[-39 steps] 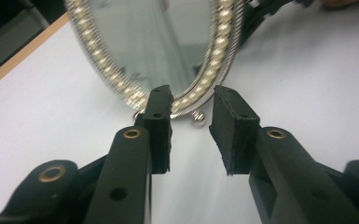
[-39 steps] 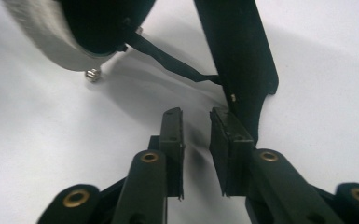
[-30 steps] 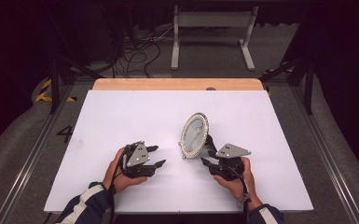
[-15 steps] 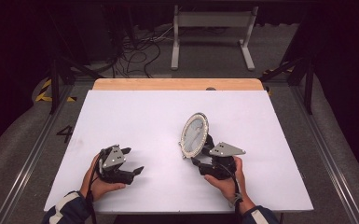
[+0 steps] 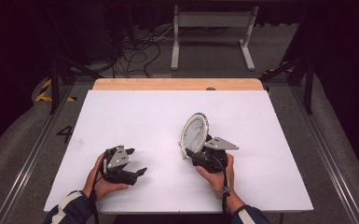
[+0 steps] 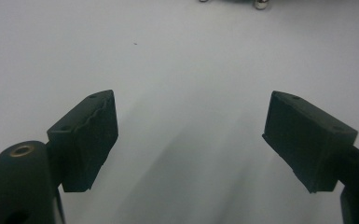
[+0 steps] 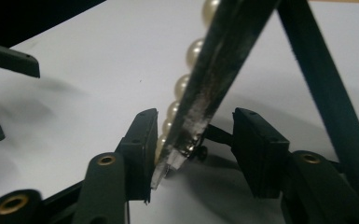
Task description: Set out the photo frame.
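An oval mirror (image 5: 194, 133) with a rim of pearls stands tilted on the white table (image 5: 158, 112), propped on a black back leg (image 7: 321, 79). My right gripper (image 5: 191, 153) is at its base, jaws on either side of the lower edge of the frame (image 7: 214, 70). In the right gripper view the left pad lies against the pearls (image 7: 182, 84), and a gap separates the right pad from the frame's back. My left gripper (image 5: 137, 161) hovers over bare table at the front left, open and empty (image 6: 191, 121).
A wooden strip (image 5: 177, 84) runs along the table's far edge. Beyond it on the floor are cables (image 5: 140, 51) and a white metal stand (image 5: 212, 32). The left gripper's jaws (image 7: 14, 60) lie off to the mirror's left.
My left gripper has drawn away from the mirror toward the front left. My right gripper has edged in closer to the mirror's base. The mirror has barely moved.
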